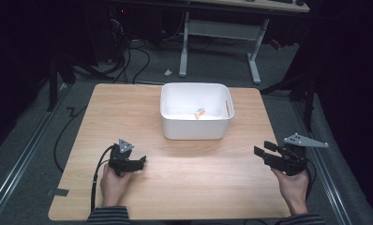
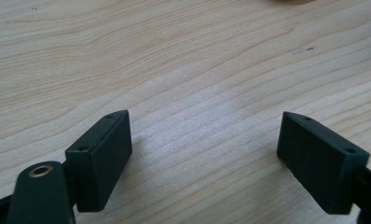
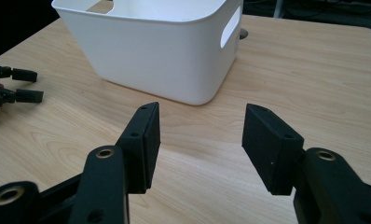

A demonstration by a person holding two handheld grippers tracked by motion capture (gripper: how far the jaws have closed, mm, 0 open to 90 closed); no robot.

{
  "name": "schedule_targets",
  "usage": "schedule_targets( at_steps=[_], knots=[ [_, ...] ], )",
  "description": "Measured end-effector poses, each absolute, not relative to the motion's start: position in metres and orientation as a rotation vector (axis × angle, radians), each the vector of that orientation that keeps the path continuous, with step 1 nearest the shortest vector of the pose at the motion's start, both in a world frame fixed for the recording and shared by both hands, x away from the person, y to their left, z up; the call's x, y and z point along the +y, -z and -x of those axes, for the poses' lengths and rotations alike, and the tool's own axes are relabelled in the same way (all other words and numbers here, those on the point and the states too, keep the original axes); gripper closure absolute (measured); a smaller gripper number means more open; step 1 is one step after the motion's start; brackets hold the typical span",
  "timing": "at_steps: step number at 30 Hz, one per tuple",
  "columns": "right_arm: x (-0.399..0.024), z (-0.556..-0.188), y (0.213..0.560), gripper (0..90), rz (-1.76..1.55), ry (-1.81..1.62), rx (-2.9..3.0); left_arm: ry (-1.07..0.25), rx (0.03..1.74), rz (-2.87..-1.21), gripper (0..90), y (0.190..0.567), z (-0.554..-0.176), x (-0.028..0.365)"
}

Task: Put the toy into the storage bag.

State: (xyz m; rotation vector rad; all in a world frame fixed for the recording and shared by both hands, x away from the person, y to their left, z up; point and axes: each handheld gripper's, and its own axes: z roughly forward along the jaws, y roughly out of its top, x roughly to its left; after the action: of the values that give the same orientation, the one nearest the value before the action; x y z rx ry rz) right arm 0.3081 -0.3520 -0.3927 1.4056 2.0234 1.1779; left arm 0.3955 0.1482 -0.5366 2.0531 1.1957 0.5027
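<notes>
- Two grippers sit low over the near part of the table [image 1: 175, 187], each in a hand, and neither holds anything.
- Left gripper [image 1: 140, 161] rests near the front left, jaws spread wide over bare wood in its own view [image 2: 204, 140].
- Right gripper [image 1: 260, 151] hangs near the right edge, jaws partly spread with nothing between them, aimed across the table at the bin [image 3: 141, 51].
- Bin [image 1: 196, 129], white with a slot handle in its side, stands at the middle of the table, well apart from both grippers; a small yellow and orange item [image 1: 199, 113] lies on its floor, too small to identify.
- Step in hand, as I judge it: a rest or ready pose, with the item already in the bin.
- Next move would likely call for a reach forward to the bin, either over its rim for the item or to its walls.
- Surface is pale wood grain, bare apart from the bin.
- Beyond lie grey floor, cables, white desk legs [image 1: 254, 56] and a dark room.
</notes>
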Motion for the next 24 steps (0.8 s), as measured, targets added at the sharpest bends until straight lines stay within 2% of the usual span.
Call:
schedule_targets(
  at_steps=[24],
  knots=[
    [-0.330, -0.334, 0.423, 47.3, -1.421, -1.154, 2.088, -0.502, 1.196, -2.053, 18.0, 0.537, -0.395, 0.148]
  ],
)
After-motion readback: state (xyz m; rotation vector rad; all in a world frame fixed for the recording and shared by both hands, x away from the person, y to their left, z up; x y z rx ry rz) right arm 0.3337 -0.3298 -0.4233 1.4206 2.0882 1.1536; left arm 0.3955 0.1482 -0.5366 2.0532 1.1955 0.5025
